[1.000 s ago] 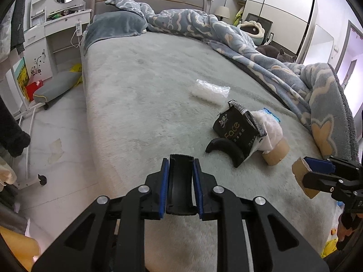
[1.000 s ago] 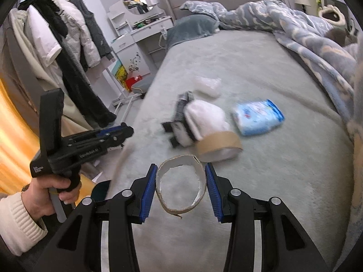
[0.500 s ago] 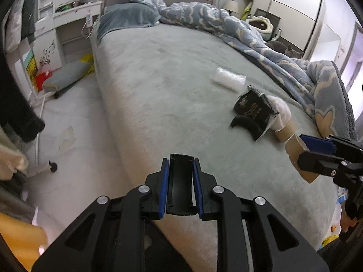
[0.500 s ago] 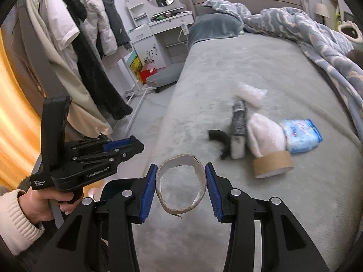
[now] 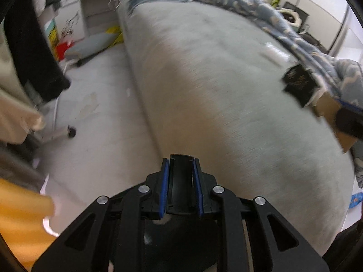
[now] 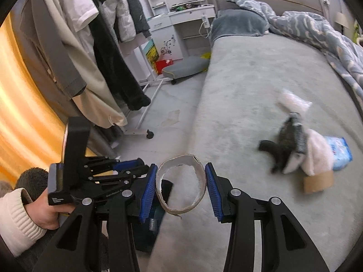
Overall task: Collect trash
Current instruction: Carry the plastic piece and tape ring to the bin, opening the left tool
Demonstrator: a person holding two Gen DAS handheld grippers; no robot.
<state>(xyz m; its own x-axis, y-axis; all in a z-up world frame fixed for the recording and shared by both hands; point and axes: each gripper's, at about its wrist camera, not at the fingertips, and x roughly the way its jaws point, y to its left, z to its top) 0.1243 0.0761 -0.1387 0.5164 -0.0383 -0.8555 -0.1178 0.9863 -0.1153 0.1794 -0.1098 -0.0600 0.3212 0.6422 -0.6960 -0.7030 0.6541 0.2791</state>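
Meanwhile the right gripper (image 6: 180,189) is clamping a cardboard tape ring (image 6: 180,184) above the bed edge (image 6: 195,122), and the left gripper (image 5: 180,184) is squeezing what looks like a curved black piece (image 5: 180,179). Remaining trash, a black packet (image 6: 291,133) and brown tape roll (image 6: 317,181), is lying on the grey bedspread (image 6: 261,72), open floor (image 6: 172,95) lying alongside.

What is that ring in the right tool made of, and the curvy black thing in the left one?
The ring looks like cardboard: brown outside, rough whitish inside, torn edge. The black piece in the left tool looks like smooth, slightly shiny plastic, though I can't be sure.
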